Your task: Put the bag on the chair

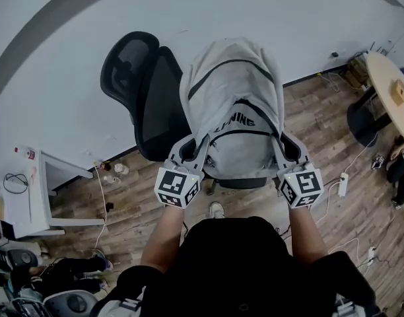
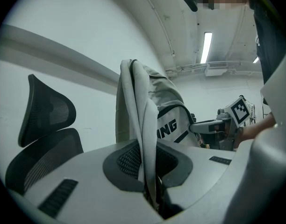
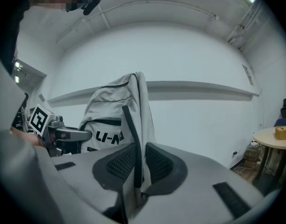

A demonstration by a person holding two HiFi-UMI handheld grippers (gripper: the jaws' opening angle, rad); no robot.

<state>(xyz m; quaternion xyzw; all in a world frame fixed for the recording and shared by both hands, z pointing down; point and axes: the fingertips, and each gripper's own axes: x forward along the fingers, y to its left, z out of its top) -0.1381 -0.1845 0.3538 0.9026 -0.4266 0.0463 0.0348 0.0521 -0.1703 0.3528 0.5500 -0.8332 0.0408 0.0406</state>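
A grey backpack point(image 1: 234, 104) with black trim and lettering stands upright over the seat of a black mesh office chair point(image 1: 139, 84). It hides most of the seat, and I cannot tell whether its bottom rests there. My left gripper point(image 1: 191, 149) is shut on the bag's left side. In the left gripper view a fold of grey bag fabric point(image 2: 142, 125) runs down between the pads. My right gripper point(image 1: 288, 149) is shut on the bag's right side, with a black strap point(image 3: 132, 139) and grey fabric pinched between its pads. The chair's headrest point(image 2: 47, 111) rises to the left of the bag.
The chair stands against a white wall. A white desk point(image 1: 30, 197) is at the left. At the right stands a round wooden table point(image 1: 390, 88) with a small block on it. Cables and a power strip point(image 1: 342, 183) lie on the wooden floor.
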